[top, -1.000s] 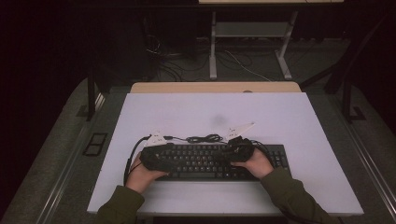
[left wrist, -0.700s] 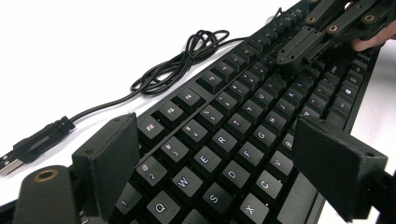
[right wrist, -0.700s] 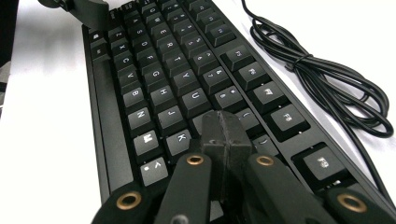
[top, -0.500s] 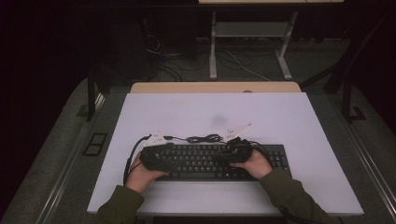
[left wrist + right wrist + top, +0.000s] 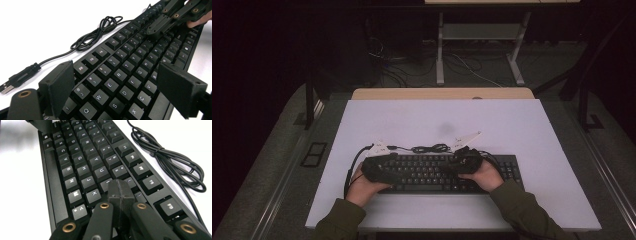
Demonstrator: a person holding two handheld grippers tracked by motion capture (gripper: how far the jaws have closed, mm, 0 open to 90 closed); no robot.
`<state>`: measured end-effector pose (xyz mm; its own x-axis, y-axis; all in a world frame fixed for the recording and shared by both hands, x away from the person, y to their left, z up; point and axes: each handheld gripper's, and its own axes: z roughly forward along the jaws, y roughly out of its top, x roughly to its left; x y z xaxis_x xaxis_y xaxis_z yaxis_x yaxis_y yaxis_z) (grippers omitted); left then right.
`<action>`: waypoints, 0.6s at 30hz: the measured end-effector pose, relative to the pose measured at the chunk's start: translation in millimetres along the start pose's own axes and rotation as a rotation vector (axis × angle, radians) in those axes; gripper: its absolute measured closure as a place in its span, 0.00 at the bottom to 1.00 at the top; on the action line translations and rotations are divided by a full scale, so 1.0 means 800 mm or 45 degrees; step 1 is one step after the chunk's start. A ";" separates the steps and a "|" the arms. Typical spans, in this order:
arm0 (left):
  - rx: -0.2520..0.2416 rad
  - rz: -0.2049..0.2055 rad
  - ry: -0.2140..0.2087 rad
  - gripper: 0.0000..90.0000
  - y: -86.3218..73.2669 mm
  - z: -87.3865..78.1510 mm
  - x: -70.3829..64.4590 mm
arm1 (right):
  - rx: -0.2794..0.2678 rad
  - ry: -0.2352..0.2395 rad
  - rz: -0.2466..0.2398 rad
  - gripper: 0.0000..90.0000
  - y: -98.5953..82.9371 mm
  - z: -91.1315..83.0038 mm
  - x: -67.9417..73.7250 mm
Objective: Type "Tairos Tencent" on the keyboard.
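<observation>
Jaws pressed together into one blunt tip for keying, the right gripper (image 5: 119, 192) rests on the keyboard (image 5: 437, 172) near the table's (image 5: 532, 130) front edge, while the left gripper (image 5: 120, 82) hovers with jaws wide over Q-to-V, the coiled cable (image 5: 429, 148) beyond

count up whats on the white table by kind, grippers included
keyboard: 1
coiled black cable with usb plug: 1
handheld grippers: 2, the left gripper open over the letter keys, the right gripper shut with its tips down on the keys
total: 4
</observation>
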<state>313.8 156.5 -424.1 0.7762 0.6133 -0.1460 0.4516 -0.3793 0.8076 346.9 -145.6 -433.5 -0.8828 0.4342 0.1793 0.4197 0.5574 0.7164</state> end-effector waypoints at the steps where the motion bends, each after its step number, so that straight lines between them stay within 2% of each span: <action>1: -0.001 0.000 0.000 0.16 0.000 0.000 0.000 | -0.006 0.003 0.003 1.00 0.001 -0.001 0.000; 5: -0.009 -0.004 0.004 0.16 0.000 -0.002 0.000 | -0.029 0.003 0.009 0.99 0.001 -0.004 -0.002; 8: -0.008 -0.001 0.007 0.16 0.000 -0.004 0.000 | -0.052 0.012 0.016 0.94 0.002 -0.007 -0.004; 18: -0.005 0.016 0.004 0.21 -0.002 -0.008 -0.003 | -0.114 0.035 0.028 0.65 0.002 -0.011 -0.007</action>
<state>308.5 160.0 -421.7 0.7805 0.6107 -0.1338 0.4401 -0.3847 0.8114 350.5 -152.9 -427.6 -0.8794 0.4254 0.2135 0.4198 0.4818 0.7692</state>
